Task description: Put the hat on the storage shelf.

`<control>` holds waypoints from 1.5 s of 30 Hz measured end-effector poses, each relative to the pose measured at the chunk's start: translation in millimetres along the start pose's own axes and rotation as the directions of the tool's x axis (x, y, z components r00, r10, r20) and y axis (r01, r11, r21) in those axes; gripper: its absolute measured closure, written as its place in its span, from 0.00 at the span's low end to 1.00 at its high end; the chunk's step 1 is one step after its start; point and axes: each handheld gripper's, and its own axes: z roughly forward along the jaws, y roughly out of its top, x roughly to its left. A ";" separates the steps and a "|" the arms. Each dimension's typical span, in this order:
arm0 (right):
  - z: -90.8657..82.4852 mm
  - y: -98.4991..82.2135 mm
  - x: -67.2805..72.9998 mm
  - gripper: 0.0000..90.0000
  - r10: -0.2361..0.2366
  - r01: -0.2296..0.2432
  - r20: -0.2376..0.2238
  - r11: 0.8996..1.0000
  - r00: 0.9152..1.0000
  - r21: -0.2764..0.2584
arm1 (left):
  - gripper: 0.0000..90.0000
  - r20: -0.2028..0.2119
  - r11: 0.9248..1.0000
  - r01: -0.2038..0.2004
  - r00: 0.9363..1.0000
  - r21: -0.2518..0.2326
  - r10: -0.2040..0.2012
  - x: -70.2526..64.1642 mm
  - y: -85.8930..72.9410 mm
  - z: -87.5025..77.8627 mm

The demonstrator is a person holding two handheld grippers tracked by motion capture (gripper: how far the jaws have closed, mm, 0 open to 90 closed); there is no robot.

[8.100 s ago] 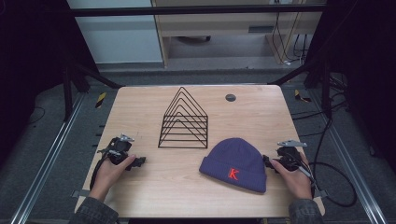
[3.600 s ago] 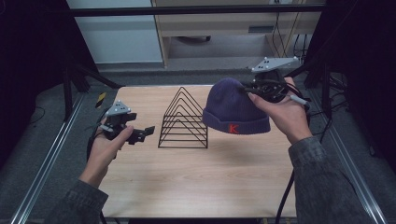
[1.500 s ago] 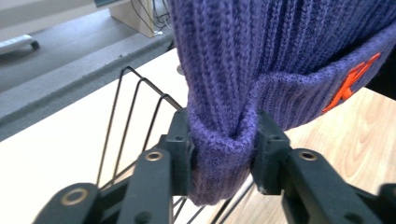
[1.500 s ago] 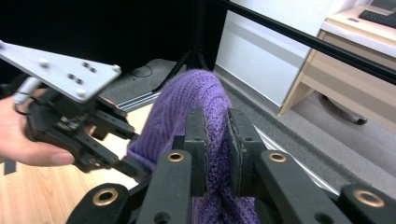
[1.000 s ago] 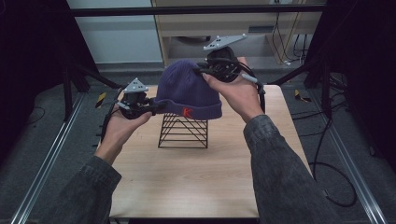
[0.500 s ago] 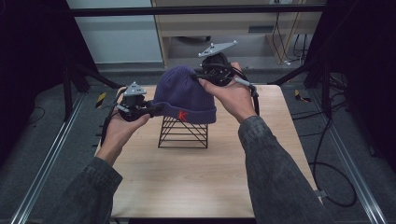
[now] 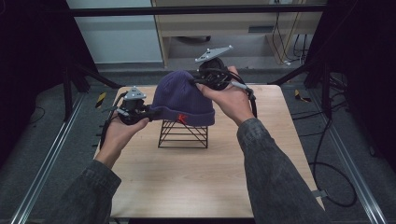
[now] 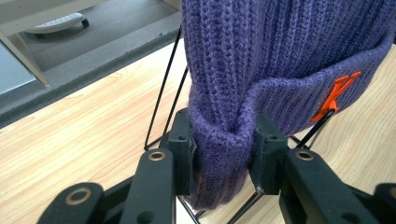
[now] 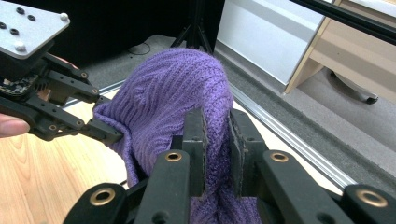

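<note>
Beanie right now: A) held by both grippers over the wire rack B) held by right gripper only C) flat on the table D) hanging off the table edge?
A: the left gripper pinches the folded brim and the right gripper pinches the knit of the purple beanie, held over the wire rack.

Dim surroundings, perhaps slight softness

obstacle: wire rack (image 7: 183, 134) mid-table | free: bare table (image 7: 196, 182) near side
</note>
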 end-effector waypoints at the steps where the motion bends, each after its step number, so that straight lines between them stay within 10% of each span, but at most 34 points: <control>1: 0.4 0.1 1.3 0.87 -0.004 0.004 -0.003 1.000 1.000 0.004 | 0.73 0.000 1.000 -0.010 1.000 0.008 0.010 -0.2 -0.5 0.3; 45: 17.1 -26.1 11.8 0.87 -0.026 0.030 -0.043 0.995 0.999 0.096 | 0.73 -0.008 0.998 0.007 1.000 0.066 -0.007 0.8 -27.6 12.9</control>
